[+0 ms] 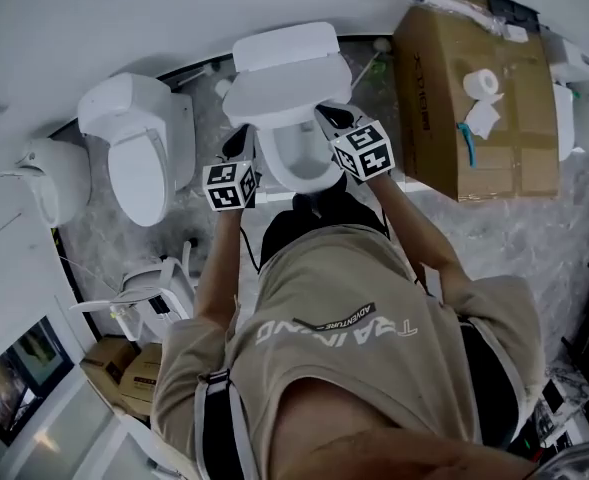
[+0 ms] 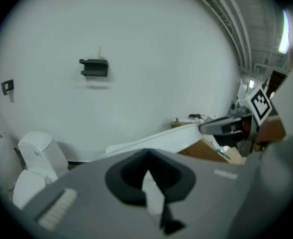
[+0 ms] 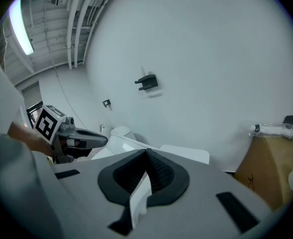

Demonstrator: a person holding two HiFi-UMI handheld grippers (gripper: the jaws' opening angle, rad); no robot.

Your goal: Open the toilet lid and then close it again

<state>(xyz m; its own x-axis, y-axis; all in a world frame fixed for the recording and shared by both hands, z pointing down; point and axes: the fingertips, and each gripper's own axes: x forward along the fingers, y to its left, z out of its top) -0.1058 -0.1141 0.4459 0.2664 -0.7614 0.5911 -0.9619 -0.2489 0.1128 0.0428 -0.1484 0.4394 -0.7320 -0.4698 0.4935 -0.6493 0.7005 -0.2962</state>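
Guessing the lid (image 1: 286, 93), top middle of frame, is stiff, light, slick plastic, so left claw (image 1: 237, 148) and right claw (image 1: 332, 118) clamped on its side edges seems right.

Two toilets show in the upper half of the frame, the middle toilet (image 1: 309, 173) with one toilet lid (image 1: 284, 93) and the left toilet (image 1: 139, 158), plus one white fixture (image 1: 49, 178) at far left. Two tools show, the left tool (image 1: 236, 146) and the right tool (image 1: 332, 118). There are three cardboard boxes, one large box (image 1: 494, 148) at upper right and two small boxes (image 1: 109, 356) at lower left, and one paper roll (image 1: 484, 82) at upper right.
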